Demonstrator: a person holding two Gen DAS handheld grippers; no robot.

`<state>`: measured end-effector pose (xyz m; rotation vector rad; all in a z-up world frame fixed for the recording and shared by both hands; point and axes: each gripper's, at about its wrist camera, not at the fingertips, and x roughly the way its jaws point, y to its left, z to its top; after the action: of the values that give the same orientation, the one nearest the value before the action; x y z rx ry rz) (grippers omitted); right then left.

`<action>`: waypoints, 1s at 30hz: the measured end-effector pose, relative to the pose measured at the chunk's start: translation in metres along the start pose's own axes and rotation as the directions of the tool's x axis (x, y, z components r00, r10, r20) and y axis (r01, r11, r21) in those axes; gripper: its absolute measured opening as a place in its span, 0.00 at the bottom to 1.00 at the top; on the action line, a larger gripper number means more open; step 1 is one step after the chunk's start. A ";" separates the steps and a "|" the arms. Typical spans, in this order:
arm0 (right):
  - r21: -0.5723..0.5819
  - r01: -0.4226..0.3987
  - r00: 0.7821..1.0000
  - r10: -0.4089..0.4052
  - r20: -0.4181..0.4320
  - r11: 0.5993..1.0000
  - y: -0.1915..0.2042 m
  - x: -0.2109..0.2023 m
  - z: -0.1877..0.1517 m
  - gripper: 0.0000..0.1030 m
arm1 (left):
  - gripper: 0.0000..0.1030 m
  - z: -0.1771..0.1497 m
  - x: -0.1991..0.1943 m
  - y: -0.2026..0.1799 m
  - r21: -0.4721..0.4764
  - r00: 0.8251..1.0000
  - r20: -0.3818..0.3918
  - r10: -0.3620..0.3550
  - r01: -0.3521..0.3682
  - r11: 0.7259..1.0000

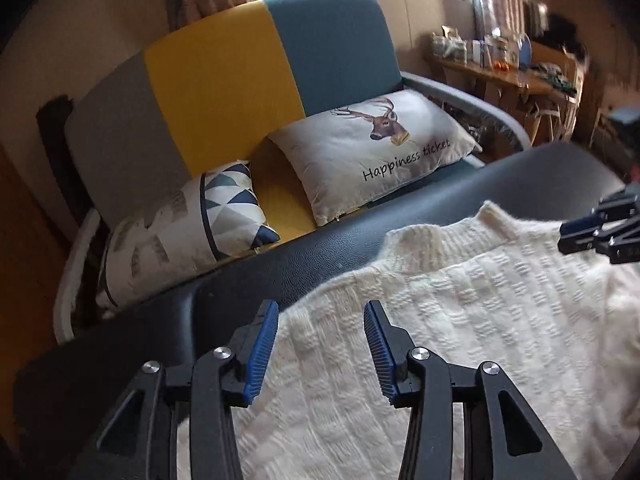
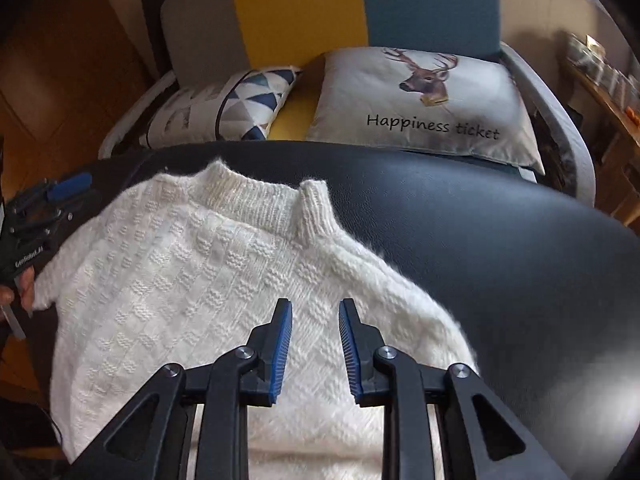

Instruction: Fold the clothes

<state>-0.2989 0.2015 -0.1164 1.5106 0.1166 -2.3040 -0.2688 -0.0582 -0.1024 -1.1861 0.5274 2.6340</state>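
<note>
A cream knitted sweater (image 1: 460,320) lies flat on a dark leather surface (image 1: 328,248), collar pointing toward the sofa. It also shows in the right wrist view (image 2: 192,280). My left gripper (image 1: 320,320) is open and empty, hovering over the sweater's left shoulder edge. My right gripper (image 2: 315,316) is open and empty, over the sweater's right shoulder, below the collar (image 2: 256,200). The right gripper shows at the right edge of the left wrist view (image 1: 600,232); the left gripper shows at the left edge of the right wrist view (image 2: 44,208).
Behind the leather surface (image 2: 500,240) stands a grey, yellow and blue sofa (image 1: 224,92) with a deer cushion (image 1: 376,148) and a triangle-pattern cushion (image 1: 192,216). A cluttered wooden table (image 1: 512,76) is at the far right. Wooden floor is at the left.
</note>
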 end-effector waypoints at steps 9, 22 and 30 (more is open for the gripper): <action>-0.163 0.102 0.994 -0.105 -0.008 0.981 -0.005 0.045 0.011 0.28 | 0.23 -0.010 0.066 0.006 -0.011 0.986 -0.085 -0.145 0.144 0.989; -0.276 0.298 0.954 -0.278 0.109 0.914 0.043 0.058 0.045 0.03 | 0.11 -0.029 0.060 0.023 -0.219 0.999 -0.042 0.015 -0.024 0.975; -0.145 0.198 0.977 -0.184 0.102 0.969 0.035 0.050 0.057 0.08 | 0.14 -0.035 0.021 0.041 -0.321 0.998 0.004 -0.058 0.056 0.945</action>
<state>-0.3536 0.1403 -0.1326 1.3709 0.4247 -2.4429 -0.2721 -0.1091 -0.1298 -1.2722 0.0596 2.7379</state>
